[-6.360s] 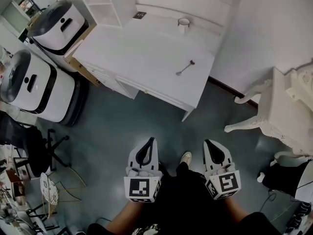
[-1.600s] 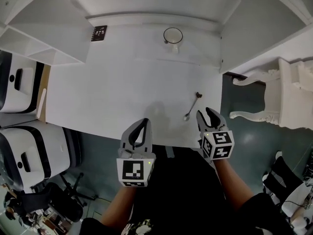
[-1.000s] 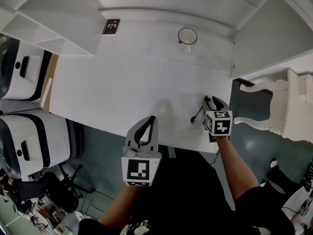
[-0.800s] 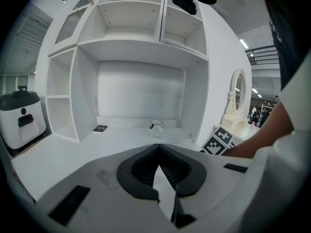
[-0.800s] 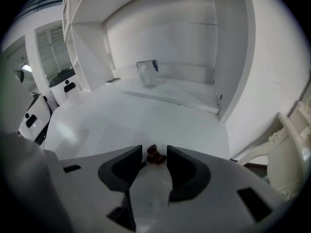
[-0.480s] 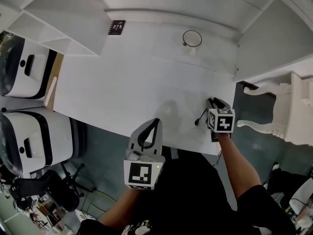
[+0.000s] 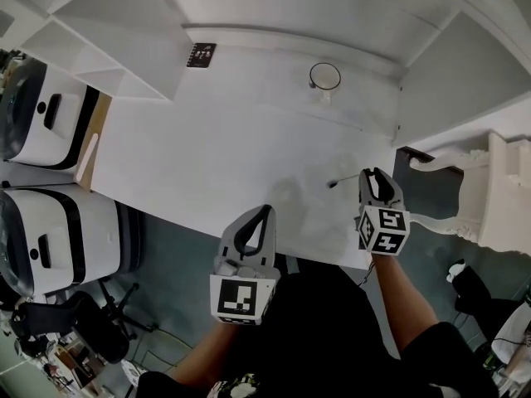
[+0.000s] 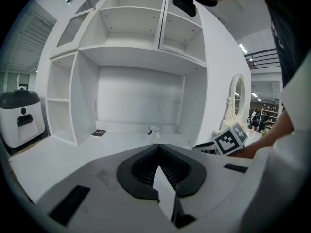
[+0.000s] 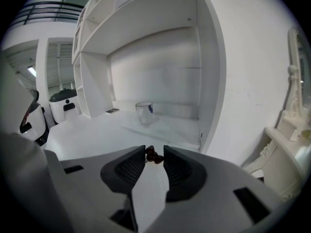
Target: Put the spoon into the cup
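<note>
A clear glass cup (image 7: 324, 77) stands upright at the back of the white table (image 7: 216, 139); it also shows straight ahead in the right gripper view (image 9: 144, 113) and small in the left gripper view (image 8: 154, 130). My right gripper (image 7: 373, 175) hovers over the table's right front corner, its jaws closing on the spoon (image 7: 342, 180), which sticks out to the left above the tabletop. The spoon's dark ornate end (image 9: 154, 155) sits pinched between the jaw tips (image 9: 155, 152). My left gripper (image 7: 264, 211) hangs at the table's front edge, shut and empty (image 8: 158, 146).
A small black card (image 7: 202, 54) lies at the back left of the table. White shelves (image 7: 108, 23) rise at the left and a cabinet wall (image 7: 448, 65) at the right. White appliances (image 7: 41, 114) stand left of the table, ornate white furniture (image 7: 498, 197) to its right.
My right gripper has closed on the spoon and lifted it off the table. The left gripper has barely moved.
</note>
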A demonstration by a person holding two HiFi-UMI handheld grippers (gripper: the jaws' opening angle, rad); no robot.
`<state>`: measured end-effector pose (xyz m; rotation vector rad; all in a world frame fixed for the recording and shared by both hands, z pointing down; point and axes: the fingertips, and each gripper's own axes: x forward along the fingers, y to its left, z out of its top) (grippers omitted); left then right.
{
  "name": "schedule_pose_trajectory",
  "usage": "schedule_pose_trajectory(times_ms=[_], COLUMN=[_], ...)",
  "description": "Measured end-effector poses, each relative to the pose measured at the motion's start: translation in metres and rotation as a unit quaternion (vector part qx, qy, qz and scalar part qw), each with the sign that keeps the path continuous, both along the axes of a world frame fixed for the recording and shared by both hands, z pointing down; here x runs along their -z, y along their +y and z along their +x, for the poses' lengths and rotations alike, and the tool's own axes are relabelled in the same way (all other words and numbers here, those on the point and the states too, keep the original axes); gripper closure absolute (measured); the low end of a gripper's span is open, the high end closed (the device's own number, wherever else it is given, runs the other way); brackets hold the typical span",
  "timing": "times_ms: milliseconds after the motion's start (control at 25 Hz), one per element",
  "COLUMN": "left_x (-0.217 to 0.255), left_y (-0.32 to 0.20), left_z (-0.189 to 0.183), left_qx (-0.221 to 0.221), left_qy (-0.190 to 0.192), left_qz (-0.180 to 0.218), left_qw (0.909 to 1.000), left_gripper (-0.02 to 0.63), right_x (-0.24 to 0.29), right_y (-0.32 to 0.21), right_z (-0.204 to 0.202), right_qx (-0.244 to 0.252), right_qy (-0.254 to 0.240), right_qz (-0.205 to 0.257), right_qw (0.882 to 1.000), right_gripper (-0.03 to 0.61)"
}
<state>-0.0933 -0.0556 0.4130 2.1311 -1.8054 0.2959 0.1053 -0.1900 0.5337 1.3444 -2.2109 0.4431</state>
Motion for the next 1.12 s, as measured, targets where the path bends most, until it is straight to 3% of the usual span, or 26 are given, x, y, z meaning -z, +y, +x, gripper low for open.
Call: schedule_pose_trajectory(times_ms=[360, 1120], left_x=[0.019, 0.035], left_y=[-0.004, -0.001], left_z=[0.000, -0.028], left_qx=[-0.001, -0.023], left_qy=[-0.004, 0.011], left_qz=[0.032, 0.066], left_qw=[0.9995, 0.9975], left_gripper=[0.606, 0.606], right_x=[0.076, 0.129], right_y=[-0.006, 0.012], right_z=[-0.016, -0.042], right_qx=[0.014, -0.006], right_qy=[-0.028, -0.023], right_qz=[0.102, 0.156], right_qw=[0.994, 0.987], right_gripper=[0.408, 0.408])
